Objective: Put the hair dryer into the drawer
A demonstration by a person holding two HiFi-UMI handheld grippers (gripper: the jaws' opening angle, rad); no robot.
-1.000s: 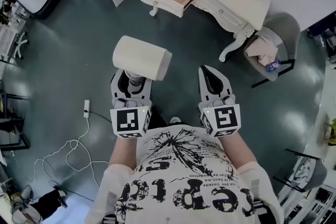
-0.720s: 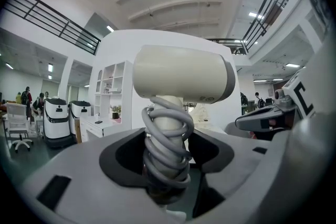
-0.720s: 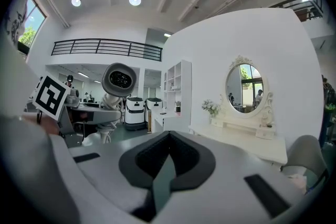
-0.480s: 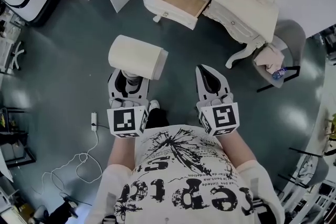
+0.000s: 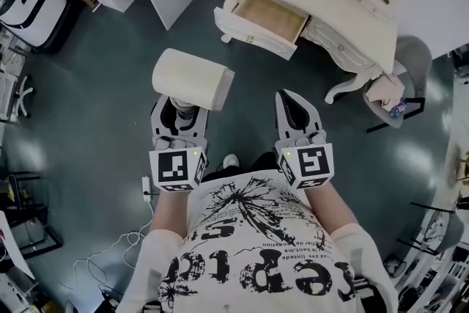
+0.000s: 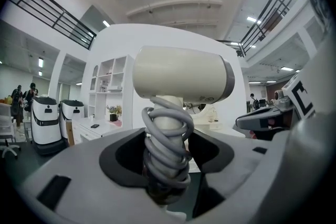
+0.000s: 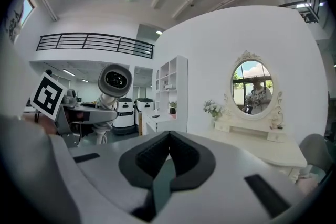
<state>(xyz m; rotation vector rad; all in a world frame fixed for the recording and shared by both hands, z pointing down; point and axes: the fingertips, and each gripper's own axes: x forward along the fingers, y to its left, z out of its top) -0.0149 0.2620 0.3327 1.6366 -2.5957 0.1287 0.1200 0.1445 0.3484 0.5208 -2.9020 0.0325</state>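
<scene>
Left claw [image 6: 165,176] grips cream plastic hair dryer [image 6: 181,73] by its handle, head just above | right claw [image 7: 168,139] closed, empty

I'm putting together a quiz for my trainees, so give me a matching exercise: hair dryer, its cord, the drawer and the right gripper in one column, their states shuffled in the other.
1 hair dryer
2 cord
3 drawer
4 right gripper

A pulled open
B shut, nothing between its jaws
C wound round the handle
D held in the left gripper

Pairs: 1-D, 2-C, 3-A, 4-B.
</scene>
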